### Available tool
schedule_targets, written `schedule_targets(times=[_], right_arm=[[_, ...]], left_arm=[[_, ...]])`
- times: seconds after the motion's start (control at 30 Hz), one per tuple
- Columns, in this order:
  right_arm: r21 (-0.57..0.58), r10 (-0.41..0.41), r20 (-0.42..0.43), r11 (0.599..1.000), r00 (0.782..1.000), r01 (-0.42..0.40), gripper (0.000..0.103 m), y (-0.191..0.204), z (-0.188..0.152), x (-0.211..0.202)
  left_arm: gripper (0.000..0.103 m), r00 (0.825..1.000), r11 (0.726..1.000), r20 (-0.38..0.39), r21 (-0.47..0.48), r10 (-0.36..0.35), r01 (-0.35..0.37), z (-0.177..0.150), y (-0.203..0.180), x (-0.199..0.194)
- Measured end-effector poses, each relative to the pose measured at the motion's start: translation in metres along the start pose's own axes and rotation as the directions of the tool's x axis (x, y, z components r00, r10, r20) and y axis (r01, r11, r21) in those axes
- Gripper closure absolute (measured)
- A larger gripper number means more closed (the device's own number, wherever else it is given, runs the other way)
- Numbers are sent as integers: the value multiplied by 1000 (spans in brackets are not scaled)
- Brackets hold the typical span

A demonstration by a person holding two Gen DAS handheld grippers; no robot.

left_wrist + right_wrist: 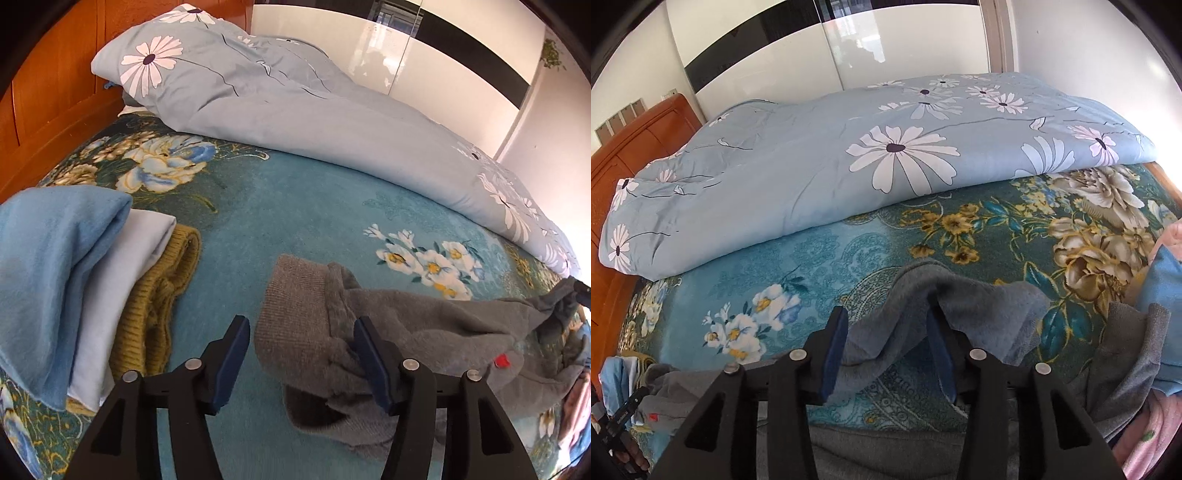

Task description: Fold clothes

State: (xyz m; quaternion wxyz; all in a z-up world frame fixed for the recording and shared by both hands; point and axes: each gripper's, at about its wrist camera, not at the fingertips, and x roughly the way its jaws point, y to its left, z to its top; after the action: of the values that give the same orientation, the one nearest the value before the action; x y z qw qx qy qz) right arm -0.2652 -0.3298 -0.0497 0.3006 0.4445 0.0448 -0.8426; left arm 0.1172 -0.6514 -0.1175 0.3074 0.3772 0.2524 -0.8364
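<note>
A grey knit sweater (424, 325) lies crumpled on the teal floral bedspread (295, 206). My left gripper (301, 325) stands open over its ribbed hem end; the right finger rests on the cloth and the left pad is off it. In the right wrist view a raised fold of the same grey sweater (990, 299) lies between the jaws of my right gripper (886, 310). Those jaws stand apart and do not press on the fold. More grey cloth runs under this gripper and is hidden by it.
A stack of folded clothes sits at the left: a blue piece (55, 251), a pale one (122, 277), a mustard knit (159, 295). A daisy-print quilt (295, 122) lies along the far side. The wooden headboard (48, 110) is at left. Pink cloth (1156, 435) lies at the right.
</note>
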Motion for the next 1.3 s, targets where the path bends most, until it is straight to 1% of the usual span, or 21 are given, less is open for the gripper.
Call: schedule_targets(times=[0.1, 0.2, 0.37, 0.47, 0.57, 0.67, 0.8, 0.9, 0.97, 1.07, 1.13, 1.17, 1.23, 1.3], right_arm=[[-20, 14, 5, 1000, 1000, -14, 52, 1, -3, -20], [-36, 29, 15, 999, 999, -28, 52, -1, -9, -43], [-58, 45, 39, 997, 998, -43, 52, -12, -28, -77], [-68, 51, 40, 997, 998, -48, 52, -22, -43, -92], [-76, 38, 14, 996, 999, -37, 52, -34, -62, -92], [-71, 36, -34, 997, 999, -38, 51, -44, -82, -81], [-42, 74, -112, 996, 991, -80, 51, -47, -101, -54], [-37, 92, -143, 994, 985, -98, 52, -39, -114, -35], [-21, 106, -167, 994, 980, -111, 52, -36, -123, -23], [0, 169, -145, 985, 975, -171, 51, -35, -143, -27], [19, 198, -154, 980, 968, -197, 51, -40, -157, -31], [39, 207, -159, 978, 965, -203, 51, -45, -164, -32], [95, 227, -160, 972, 961, -213, 51, -59, -175, -36], [156, 254, -141, 960, 957, -231, 51, -76, -181, -39]], left_arm=[[37, 1000, 1000, 17, 7, -7, 6, -10, -2, -19], [35, 999, 999, 29, -1, -35, 35, -23, -2, -39], [30, 996, 998, 58, -15, -61, 62, -57, 2, -70], [29, 996, 997, 55, -24, -71, 72, -79, 5, -75], [28, 996, 996, 23, -24, -85, 86, -96, 2, -69], [28, 995, 995, -17, -35, -96, 95, -108, -2, -56], [28, 992, 993, -57, -55, -111, 108, -112, -6, -36], [28, 986, 985, -82, -110, -143, 134, -105, -4, -20], [28, 980, 972, -87, -167, -181, 165, -99, 0, -12], [28, 973, 958, -84, -211, -213, 192, -91, 0, 1], [28, 975, 960, -91, -214, -201, 178, -86, -5, 11], [28, 975, 959, -95, -220, -201, 177, -85, -6, 16], [29, 971, 948, -93, -253, -221, 192, -83, -6, 24], [30, 970, 939, -79, -279, -231, 201, -81, -6, 28]])
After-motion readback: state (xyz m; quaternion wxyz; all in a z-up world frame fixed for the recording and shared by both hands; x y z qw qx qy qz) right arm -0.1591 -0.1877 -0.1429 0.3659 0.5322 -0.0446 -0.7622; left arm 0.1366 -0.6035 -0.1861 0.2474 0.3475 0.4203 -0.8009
